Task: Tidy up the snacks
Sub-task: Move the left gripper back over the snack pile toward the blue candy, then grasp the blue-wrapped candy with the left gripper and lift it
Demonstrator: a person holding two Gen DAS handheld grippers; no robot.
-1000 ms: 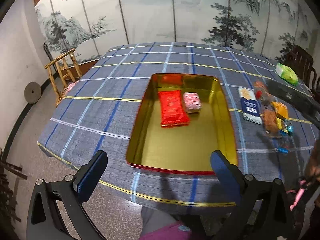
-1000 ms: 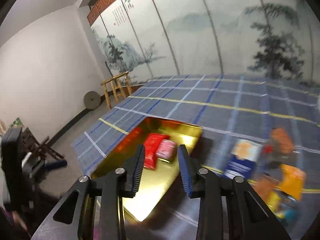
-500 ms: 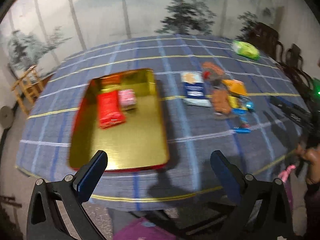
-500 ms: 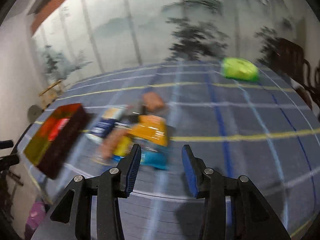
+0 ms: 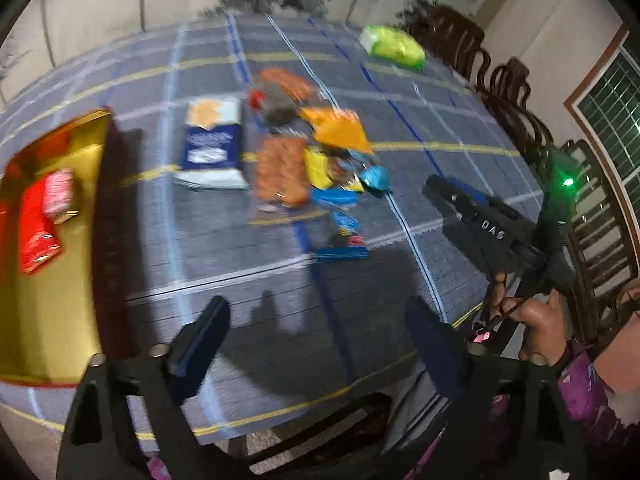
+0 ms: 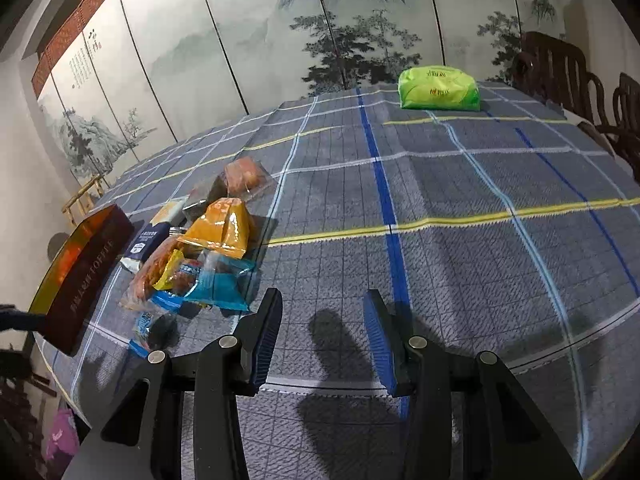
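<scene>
A gold tin (image 5: 52, 280) lies at the left on the checked tablecloth and holds a red pack (image 5: 34, 232) and a pink pack (image 5: 60, 194). Right of it lies a pile of snacks: a blue-and-white pack (image 5: 212, 148), an orange pouch (image 5: 340, 130), a brown-orange bag (image 5: 280, 172) and small blue packs (image 5: 334, 196). A green pack (image 5: 394, 46) sits alone far back. My left gripper (image 5: 316, 340) hovers above the cloth near the pile, its jaws closing with nothing between them. My right gripper (image 6: 322, 312) is open and empty, with the pouch (image 6: 222, 224) and the tin (image 6: 84, 276) to its left.
Dark wooden chairs (image 5: 512, 92) line the table's right side. A painted folding screen (image 6: 280, 40) stands behind the table. The person's hand (image 5: 540, 320) holds the right gripper (image 5: 452, 196) over the cloth, right of the pile. A wooden stand (image 6: 84, 196) is on the floor at the left.
Both views have swung from the gold tin rightward to the snack pile. My left jaws have narrowed. My right gripper has sunk closer to the cloth, its jaws slightly wider.
</scene>
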